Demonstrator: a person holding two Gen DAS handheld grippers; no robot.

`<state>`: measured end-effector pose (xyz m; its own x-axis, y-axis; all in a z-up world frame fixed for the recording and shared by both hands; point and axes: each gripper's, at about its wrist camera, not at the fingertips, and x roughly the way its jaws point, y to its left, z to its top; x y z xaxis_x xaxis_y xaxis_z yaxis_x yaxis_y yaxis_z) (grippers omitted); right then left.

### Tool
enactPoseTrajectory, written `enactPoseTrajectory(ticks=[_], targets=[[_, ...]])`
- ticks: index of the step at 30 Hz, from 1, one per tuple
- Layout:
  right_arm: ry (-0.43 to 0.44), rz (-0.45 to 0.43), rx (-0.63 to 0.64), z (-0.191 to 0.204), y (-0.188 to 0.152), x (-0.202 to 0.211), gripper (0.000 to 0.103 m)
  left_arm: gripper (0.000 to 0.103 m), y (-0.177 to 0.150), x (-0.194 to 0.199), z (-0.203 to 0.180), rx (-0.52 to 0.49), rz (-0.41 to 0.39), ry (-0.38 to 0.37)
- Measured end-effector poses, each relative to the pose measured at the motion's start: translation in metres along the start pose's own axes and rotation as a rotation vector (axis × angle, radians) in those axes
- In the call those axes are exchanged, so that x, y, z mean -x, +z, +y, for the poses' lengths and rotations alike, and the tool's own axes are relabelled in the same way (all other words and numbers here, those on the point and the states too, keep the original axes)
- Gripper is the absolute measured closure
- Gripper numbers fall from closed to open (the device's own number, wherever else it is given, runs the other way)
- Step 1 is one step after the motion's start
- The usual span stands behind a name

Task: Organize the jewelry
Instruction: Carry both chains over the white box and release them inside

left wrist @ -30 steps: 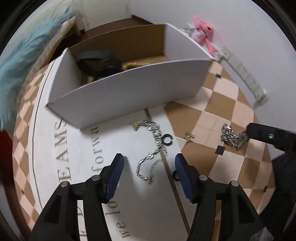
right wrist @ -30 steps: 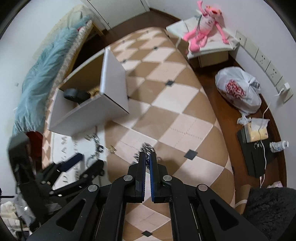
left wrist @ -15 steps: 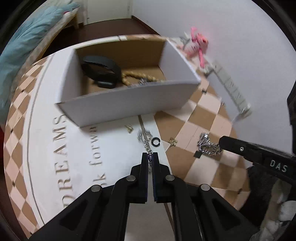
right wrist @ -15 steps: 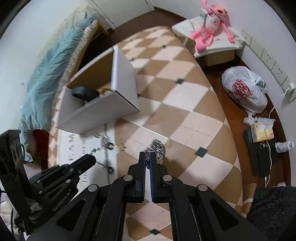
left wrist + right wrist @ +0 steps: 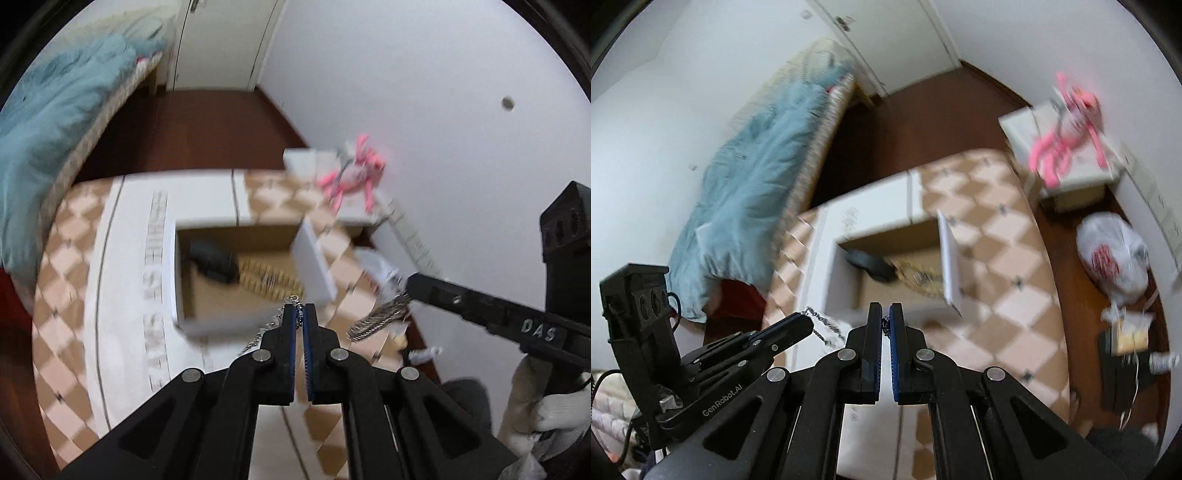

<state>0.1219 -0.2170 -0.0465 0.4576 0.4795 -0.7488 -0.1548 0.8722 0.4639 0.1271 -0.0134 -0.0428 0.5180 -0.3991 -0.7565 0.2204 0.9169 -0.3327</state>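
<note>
A tan-and-cream checkered floor mat [image 5: 997,258] lies under a white cardboard box with brown inside [image 5: 236,288]. Black tongs with blue pads [image 5: 300,314] pinch a silver chain [image 5: 258,336]; a fluffy teal blanket [image 5: 757,177] covers the bed.

The left gripper [image 5: 300,312] points steeply downward, its blue-padded jaws pinched together on a thin silver chain [image 5: 266,328] that trails off toward 8 o'clock. The right gripper [image 5: 885,310] tilts down at much the same angle, jaws likewise closed on a bunched silver chain [image 5: 380,317], seen from the left wrist view hanging at its tip. In that view, at 4 o'clock, a white-gloved hand [image 5: 554,413] grips the right gripper's handle. The two grippers sit side by side, near each other but apart.
</note>
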Motion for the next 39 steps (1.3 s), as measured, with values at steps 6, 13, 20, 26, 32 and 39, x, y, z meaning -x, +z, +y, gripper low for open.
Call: enactPoseTrajectory(ticks=[6,13,20,26,32,39], targets=[[-0.073,0.005,0.099,0.024,0.055,-0.027,0.099,0.102,0.048,-0.001,0.01,-0.025,-0.057,0.048],[-0.181,0.143,0.122,0.013,0.09,-0.111,0.099,0.102,0.057,-0.059,0.054,0.044,0.076,0.088],[-0.257,0.259,0.159,0.003,0.096,-0.167,0.099,0.098,0.05,-0.085,0.077,0.126,0.19,0.13],[-0.277,0.317,0.146,-0.003,0.094,-0.178,0.077,0.095,0.048,-0.089,0.089,0.147,0.22,0.249],[-0.332,0.268,0.169,0.0,0.084,-0.161,0.048,0.025,0.044,-0.079,0.09,0.113,0.178,0.371],[-0.421,0.249,0.173,-0.009,0.046,-0.148,0.011,0.002,0.023,-0.077,0.086,0.088,0.144,0.445]])
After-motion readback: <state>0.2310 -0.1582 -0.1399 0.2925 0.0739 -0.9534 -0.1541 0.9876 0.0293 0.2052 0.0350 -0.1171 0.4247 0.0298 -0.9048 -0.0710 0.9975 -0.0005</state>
